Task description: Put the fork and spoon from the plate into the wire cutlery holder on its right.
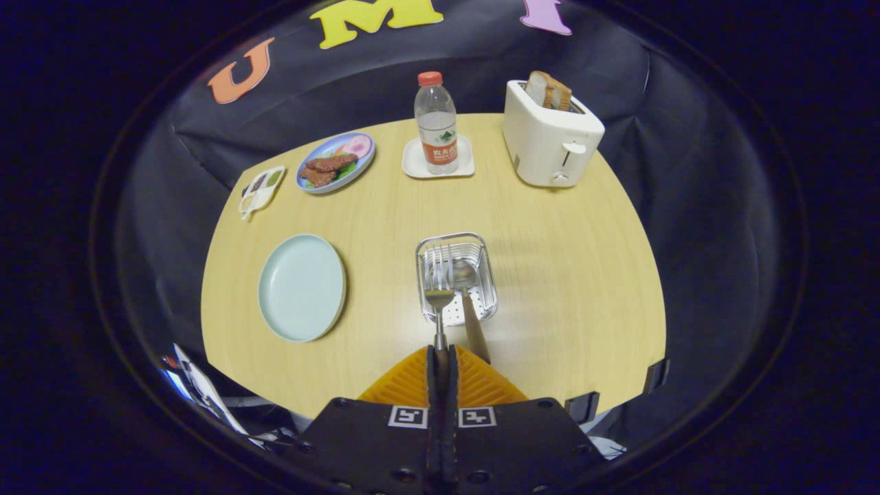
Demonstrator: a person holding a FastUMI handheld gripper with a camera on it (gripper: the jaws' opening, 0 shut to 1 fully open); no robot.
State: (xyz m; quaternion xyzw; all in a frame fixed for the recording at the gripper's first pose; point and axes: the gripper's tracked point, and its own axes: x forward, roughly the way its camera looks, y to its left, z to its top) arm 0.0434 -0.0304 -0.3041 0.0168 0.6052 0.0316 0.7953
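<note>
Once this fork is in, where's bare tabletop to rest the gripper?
The hand-held gripper is shut on the fork over the wire cutlery holder. Bare wood lies right of the holder, below the toaster, and between the empty plate and holder. The far edge is crowded.

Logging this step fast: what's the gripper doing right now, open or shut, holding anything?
Gripper: shut on the fork handle, tines over the wire cutlery holder, where the spoon already rests.
</note>
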